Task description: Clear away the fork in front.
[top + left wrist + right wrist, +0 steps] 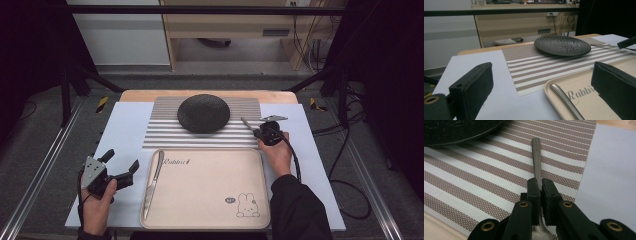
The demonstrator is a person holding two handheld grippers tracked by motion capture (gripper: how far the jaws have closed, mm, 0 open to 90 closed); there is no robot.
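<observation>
Right gripper (541, 192) clamped on metal utensil (537, 160) in its own view, left gripper (541, 87) open beside tray (584, 82).

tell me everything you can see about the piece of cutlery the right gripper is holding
The piece of cutlery is slim, matte silver metal with a long flat handle and a rounded tip. The right gripper is shut on it partway along; its working end is hidden below the jaws, so I cannot tell its type. The handle lies low over the striped placemat, pointing toward the black plate without reaching it. Whether it touches the placemat is unclear.
</observation>
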